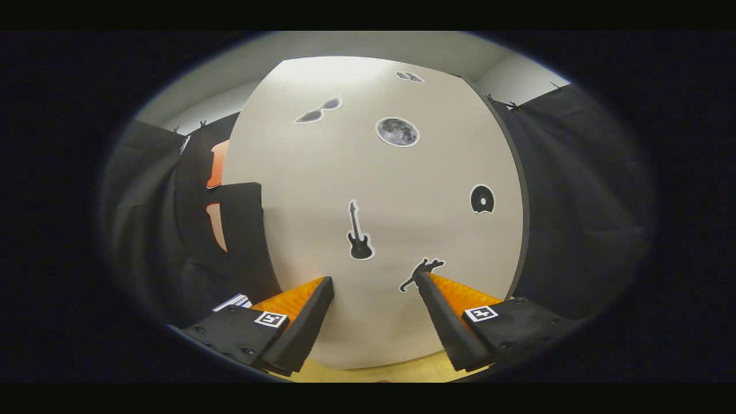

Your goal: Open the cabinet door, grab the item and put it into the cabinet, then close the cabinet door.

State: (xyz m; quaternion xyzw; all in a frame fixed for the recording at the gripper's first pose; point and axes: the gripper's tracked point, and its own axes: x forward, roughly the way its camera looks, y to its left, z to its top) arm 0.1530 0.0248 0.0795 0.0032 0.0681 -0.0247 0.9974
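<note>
The cabinet door point(322, 190) stands straight ahead of the gripper point(374, 279), a pale flat panel close to the camera and facing it. Stickers dot its face: a guitar sticker point(359, 232) sits just beyond the gap between the fingers, a small dark figure sticker point(424, 272) lies right at the tip of the right finger, a round black disc sticker point(482, 199) is further right, a moon sticker point(397, 131) is higher up, a sunglasses sticker point(318, 111) is up to the left, and one more small sticker point(409, 76) sits near the top. The fingers are spread apart with nothing between them, their tips near the lower part of the door; whether they touch it I cannot tell. Black cloth point(575, 195) hangs to the right and left of the door. A strip of yellowish surface point(397, 372) shows below the door, between the fingers.
</note>
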